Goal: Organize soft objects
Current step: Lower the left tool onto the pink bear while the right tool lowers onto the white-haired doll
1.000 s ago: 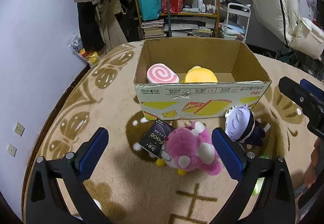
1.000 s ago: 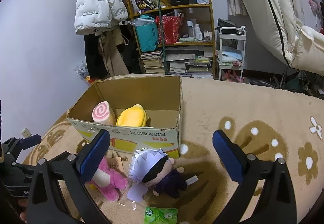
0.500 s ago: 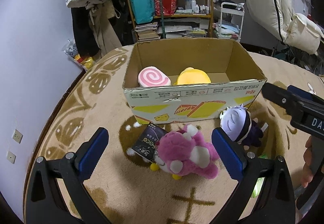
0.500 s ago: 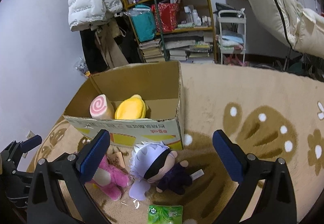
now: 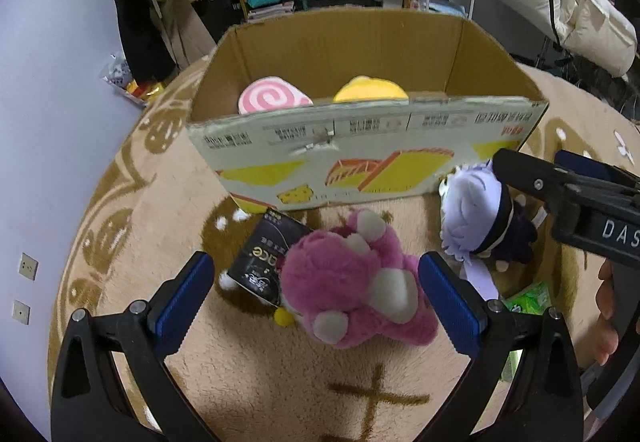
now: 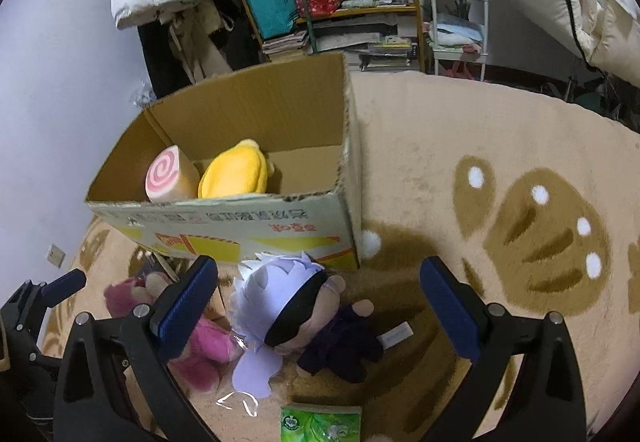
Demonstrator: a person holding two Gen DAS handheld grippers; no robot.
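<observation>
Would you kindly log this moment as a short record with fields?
container: cardboard box on the rug
already in box: pink swirl plush, yellow plush
on rug, outside the box: pink bear, white-haired doll, black packet, green packet
left tool: open, straddling pink bear
right tool: open, over doll

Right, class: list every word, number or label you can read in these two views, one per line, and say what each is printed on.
"ace": partly hidden lettering on the black packet beside the pink plush.
"DAS": cut-off white letters on the right gripper body.
Cardboard box: rows of upside-down print, too small to read.
Green packet: round logo, too blurred to read.
Shelf items: nothing legible.
</observation>
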